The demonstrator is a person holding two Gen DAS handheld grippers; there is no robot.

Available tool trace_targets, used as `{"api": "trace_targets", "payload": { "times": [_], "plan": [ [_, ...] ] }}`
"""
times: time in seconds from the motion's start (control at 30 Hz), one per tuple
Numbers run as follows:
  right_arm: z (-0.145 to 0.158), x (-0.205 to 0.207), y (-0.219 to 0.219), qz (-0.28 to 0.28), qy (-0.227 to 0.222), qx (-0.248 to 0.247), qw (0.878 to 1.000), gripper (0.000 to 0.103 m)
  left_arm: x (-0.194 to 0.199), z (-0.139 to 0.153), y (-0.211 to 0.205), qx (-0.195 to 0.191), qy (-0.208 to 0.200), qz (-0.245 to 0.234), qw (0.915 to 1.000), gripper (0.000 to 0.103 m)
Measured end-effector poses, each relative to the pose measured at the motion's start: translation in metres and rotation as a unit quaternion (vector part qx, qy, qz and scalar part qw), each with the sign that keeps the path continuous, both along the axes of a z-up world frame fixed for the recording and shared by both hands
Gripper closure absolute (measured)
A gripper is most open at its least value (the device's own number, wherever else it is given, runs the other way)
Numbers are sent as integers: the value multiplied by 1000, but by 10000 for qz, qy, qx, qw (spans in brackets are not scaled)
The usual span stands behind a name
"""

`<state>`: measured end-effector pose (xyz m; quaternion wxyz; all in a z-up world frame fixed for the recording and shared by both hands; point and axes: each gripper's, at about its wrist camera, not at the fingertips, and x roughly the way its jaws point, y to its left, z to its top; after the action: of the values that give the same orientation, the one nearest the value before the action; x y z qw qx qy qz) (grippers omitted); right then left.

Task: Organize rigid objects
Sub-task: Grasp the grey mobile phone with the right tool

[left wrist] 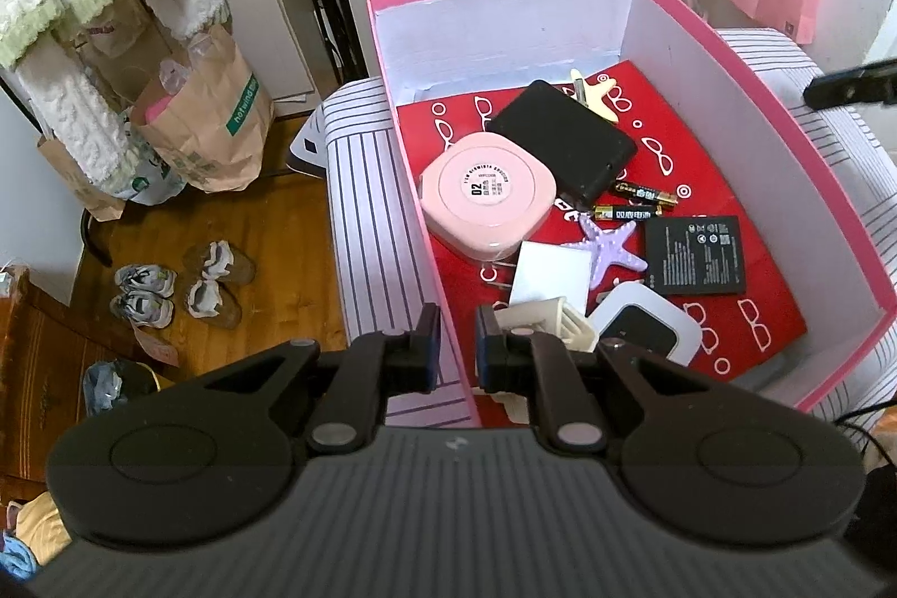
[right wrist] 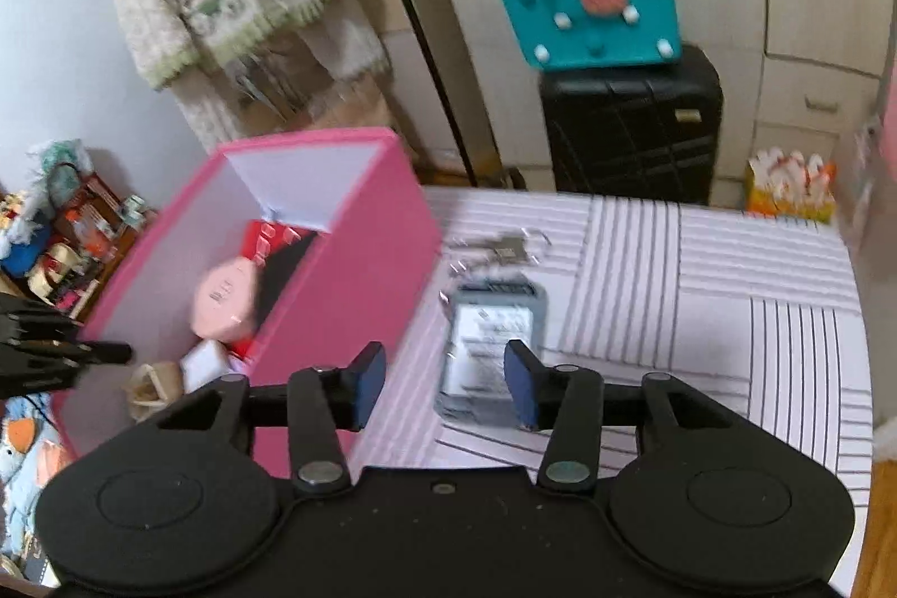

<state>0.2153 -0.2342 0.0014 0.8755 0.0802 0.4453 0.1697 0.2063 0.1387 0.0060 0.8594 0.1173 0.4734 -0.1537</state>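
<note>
While the striped bed carries everything, the pink box stands on it holding a red glasses-print sheet, a black case, a round pink case, a flat battery pack, a purple starfish and two AA batteries. Straddling the box's near wall, the left gripper pinches it with narrow jaws. Beside the box, the right gripper hangs released, jaws wide, above a grey labelled device lying near keys.
</note>
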Motion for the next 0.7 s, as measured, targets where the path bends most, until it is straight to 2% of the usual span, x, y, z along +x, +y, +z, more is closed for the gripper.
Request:
{"api": "trace_targets", "payload": {
  "times": [0.2,0.37,0.53,0.7],
  "plan": [
    [-36,19,4,-58,336,-88,9994,39,2,0,0,53,70,-2,10000,94],
    [-48,33,8,-35,484,-372,9981,35,4,1,-2,79,128,7,9999,94],
    [-55,40,18,98,486,-392,9980,32,5,2,-2,71,163,50,9998,94],
    [-61,49,33,83,356,-889,9954,28,8,13,-7,283,195,-45,9994,95]
  ]
}}
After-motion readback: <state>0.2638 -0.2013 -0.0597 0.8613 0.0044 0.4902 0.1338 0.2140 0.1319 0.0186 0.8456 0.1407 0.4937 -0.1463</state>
